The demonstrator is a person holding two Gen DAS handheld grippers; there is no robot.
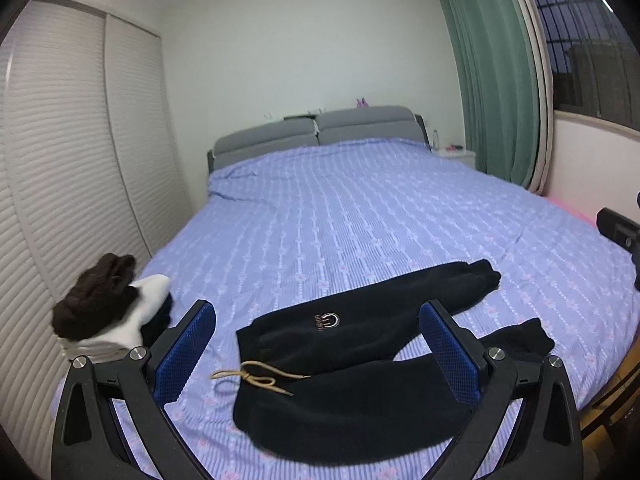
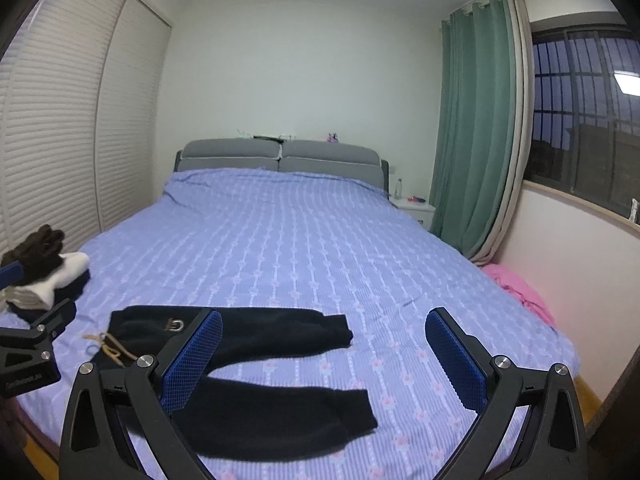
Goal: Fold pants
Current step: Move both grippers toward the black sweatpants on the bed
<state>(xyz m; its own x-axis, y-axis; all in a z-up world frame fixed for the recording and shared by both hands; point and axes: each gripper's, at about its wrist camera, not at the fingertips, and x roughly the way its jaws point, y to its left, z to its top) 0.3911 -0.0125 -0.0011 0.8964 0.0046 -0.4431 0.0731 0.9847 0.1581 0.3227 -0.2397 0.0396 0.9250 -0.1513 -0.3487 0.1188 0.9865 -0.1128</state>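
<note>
— Blue fingers (image 1: 188, 356) of the left gripper (image 1: 316, 356) are closest to us. They stand wide apart and hold nothing.

— And the other one?

— Same for the right gripper (image 2: 324, 356). Its jaws are wide open too, with nothing between them.

— Where are the pants?

— Black pants (image 1: 360, 368) lie flat on the purple bed sheet (image 1: 360, 220), near the foot of the bed. The waist, with a tan drawstring (image 1: 256, 378), is on the left. The two legs go off to the right and are spread apart like a V. The left gripper hangs over the waist end. The right gripper hangs over the leg ends.

— Is any folding done yet?

— I don't think so. The pants look open and flat, with no fold in them. It looks like the very start.

— What comes next?

— My guess is one leg has to go over the other. So one gripper would pinch the waist side and the other a leg cuff (image 2: 340, 330), then lift that leg across. The cloth looks thick and soft, so the fingers need a good bite.

— Any boxes or baskets?

— None that I can see. But a pile of clothes (image 1: 108, 312) sits at the left edge of the bed, brown on top, white under it. A pink cloth (image 2: 516, 292) lies by the wall on the right.
</note>
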